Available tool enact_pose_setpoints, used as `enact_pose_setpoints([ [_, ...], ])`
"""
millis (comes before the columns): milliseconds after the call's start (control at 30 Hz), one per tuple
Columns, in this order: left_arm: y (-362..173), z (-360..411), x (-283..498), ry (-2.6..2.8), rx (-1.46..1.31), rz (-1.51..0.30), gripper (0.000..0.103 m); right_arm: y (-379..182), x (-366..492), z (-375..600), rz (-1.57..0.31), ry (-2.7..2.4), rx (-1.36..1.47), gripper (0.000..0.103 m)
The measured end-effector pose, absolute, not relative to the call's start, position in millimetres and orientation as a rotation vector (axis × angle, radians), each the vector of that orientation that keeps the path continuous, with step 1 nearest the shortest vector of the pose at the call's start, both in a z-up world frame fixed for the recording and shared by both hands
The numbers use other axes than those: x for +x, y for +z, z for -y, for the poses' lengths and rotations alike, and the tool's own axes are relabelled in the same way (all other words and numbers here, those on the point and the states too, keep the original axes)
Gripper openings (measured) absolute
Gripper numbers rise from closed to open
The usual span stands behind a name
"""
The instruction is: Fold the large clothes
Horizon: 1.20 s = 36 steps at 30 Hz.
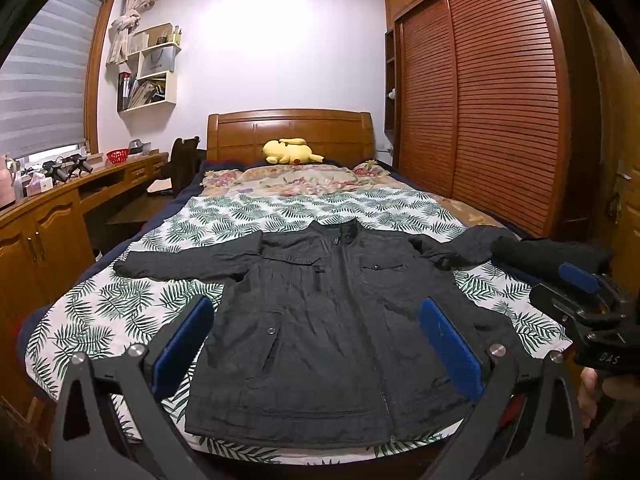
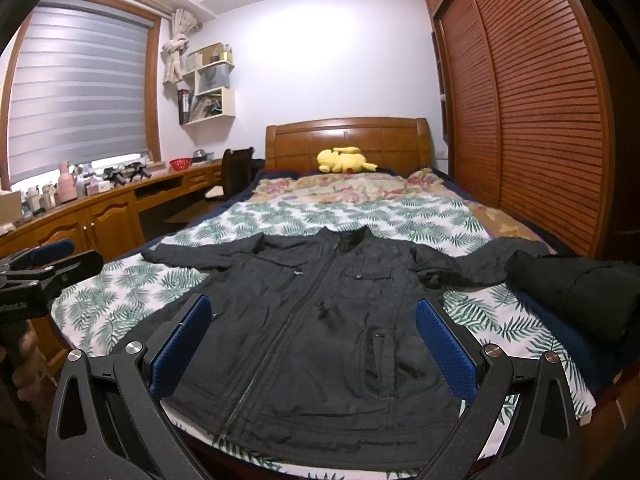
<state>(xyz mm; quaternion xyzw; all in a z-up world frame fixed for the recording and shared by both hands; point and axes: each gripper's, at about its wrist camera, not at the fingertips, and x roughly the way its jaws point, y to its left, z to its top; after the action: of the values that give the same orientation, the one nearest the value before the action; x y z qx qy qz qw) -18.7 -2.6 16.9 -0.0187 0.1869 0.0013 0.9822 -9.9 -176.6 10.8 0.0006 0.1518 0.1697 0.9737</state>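
Observation:
A dark grey zip jacket (image 1: 320, 312) lies flat and face up on the leaf-print bedspread (image 1: 100, 320), sleeves spread to both sides, hem toward me. It also shows in the right wrist view (image 2: 320, 320). My left gripper (image 1: 316, 332) is open and empty, held above the jacket's hem. My right gripper (image 2: 312, 332) is open and empty, also above the hem. The right gripper appears at the right edge of the left wrist view (image 1: 576, 292), and the left gripper at the left edge of the right wrist view (image 2: 44, 260).
A folded black garment (image 2: 580, 292) lies at the bed's right edge by the jacket's sleeve. A yellow plush toy (image 1: 290, 151) sits at the headboard. A wooden desk (image 1: 60, 200) runs along the left. Slatted wardrobe doors (image 1: 500, 100) stand on the right.

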Motion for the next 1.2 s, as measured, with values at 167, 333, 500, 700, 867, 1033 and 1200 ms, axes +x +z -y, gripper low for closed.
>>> enact_pose_setpoints([
  [167, 16.9, 2.7, -19.6, 0.003, -0.037, -0.374, 0.103, 11.9, -10.1, 176.8, -0.306, 0.344, 0.004, 0.103],
  [333, 17.1, 2.7, -20.4, 0.003, -0.037, -0.375, 0.103, 12.7, -10.2, 176.4, -0.305, 0.345, 0.005, 0.103],
  [500, 16.7, 2.3, -20.7, 0.003, -0.037, -0.375, 0.103, 13.6, -8.8, 177.1, -0.305, 0.346, 0.006, 0.103],
  [700, 17.6, 3.8, -20.4, 0.006, -0.038, -0.381, 0.103, 13.4, -9.4, 176.6, -0.304, 0.345, 0.006, 0.103],
  [867, 15.7, 2.0, -18.5, 0.006, -0.039, -0.387, 0.103, 12.7, -9.2, 177.0, -0.303, 0.346, 0.006, 0.103],
  [1033, 13.7, 1.4, -16.1, 0.008, -0.041, -0.393, 0.103, 12.6, -9.4, 176.8, -0.303, 0.346, 0.006, 0.103],
  [1200, 13.1, 1.0, -16.0, 0.009, -0.040, -0.395, 0.103, 12.2, -9.2, 177.0, -0.303, 0.346, 0.007, 0.103],
])
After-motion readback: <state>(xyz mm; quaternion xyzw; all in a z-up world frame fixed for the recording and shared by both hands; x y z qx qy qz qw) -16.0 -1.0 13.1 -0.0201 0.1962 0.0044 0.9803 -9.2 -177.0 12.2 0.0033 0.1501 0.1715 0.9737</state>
